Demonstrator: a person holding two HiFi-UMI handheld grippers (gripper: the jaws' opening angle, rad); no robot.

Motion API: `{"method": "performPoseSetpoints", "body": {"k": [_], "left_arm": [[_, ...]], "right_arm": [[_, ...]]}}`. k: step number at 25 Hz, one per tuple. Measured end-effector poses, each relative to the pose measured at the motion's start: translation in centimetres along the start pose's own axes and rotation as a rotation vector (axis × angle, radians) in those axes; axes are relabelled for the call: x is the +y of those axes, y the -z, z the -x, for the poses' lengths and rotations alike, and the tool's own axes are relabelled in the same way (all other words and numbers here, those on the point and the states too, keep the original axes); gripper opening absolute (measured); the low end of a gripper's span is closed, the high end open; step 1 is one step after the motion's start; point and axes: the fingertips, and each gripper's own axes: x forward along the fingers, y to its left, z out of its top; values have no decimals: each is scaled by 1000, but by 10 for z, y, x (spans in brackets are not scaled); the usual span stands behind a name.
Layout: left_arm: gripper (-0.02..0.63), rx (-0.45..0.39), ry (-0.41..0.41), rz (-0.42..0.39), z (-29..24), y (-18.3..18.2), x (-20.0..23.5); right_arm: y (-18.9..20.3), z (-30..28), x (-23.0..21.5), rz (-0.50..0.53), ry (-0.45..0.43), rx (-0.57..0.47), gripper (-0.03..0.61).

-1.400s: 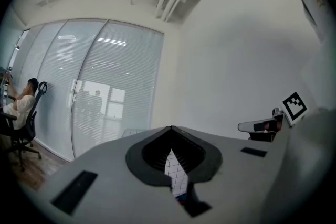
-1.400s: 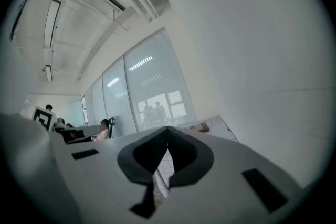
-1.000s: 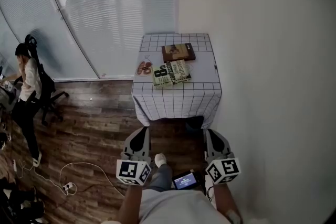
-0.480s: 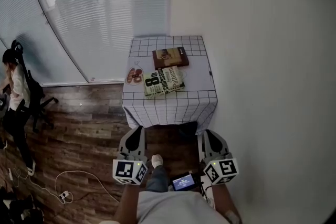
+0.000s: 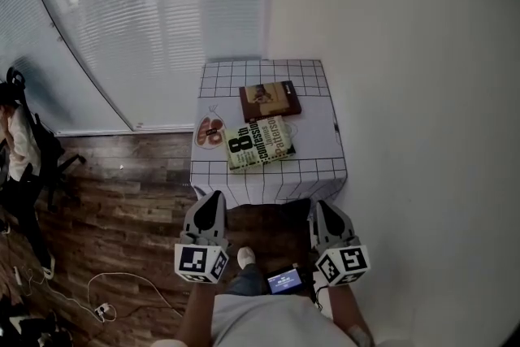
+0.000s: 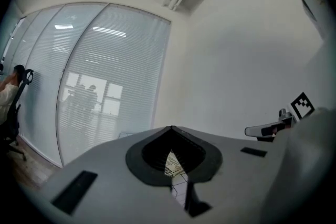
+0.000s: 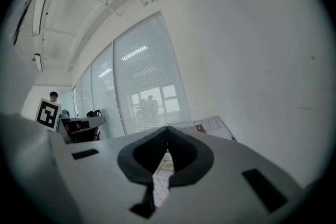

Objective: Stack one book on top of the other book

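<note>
A small table with a white checked cloth (image 5: 317, 171) stands ahead against the wall. On it lie a green-and-white book (image 5: 259, 143) near the front and a brown book (image 5: 269, 101) behind it, apart from each other. My left gripper (image 5: 213, 199) and right gripper (image 5: 320, 206) hover side by side just short of the table's front edge, both shut and empty. Through the shut left jaws a sliver of the green-and-white book (image 6: 174, 164) shows in the left gripper view. The right gripper view looks over its shut jaws at the table cloth (image 7: 215, 126).
A round reddish coaster-like item (image 5: 210, 130) lies at the table's left side. A white wall (image 5: 406, 93) runs along the right, window blinds (image 5: 146, 28) along the back. A person (image 5: 20, 150) on a chair is far left; cables (image 5: 122, 288) lie on the wood floor.
Both grippers and the camera have moved forward toward the table, which now sits closer and larger in the head view. The books have not moved.
</note>
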Motion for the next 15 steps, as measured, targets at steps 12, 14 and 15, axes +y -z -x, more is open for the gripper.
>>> {"method": "performPoseSetpoints", "body": {"k": [12, 14, 15], "left_arm": [[8, 20, 3, -9, -55, 8, 53], [8, 23, 3, -13, -59, 9, 54], [8, 25, 1, -13, -61, 10, 56]], "right_arm": [[6, -80, -6, 35, 15, 37, 8], [8, -87, -10, 38, 19, 45, 8], [8, -91, -12, 40, 21, 47, 7]]}}
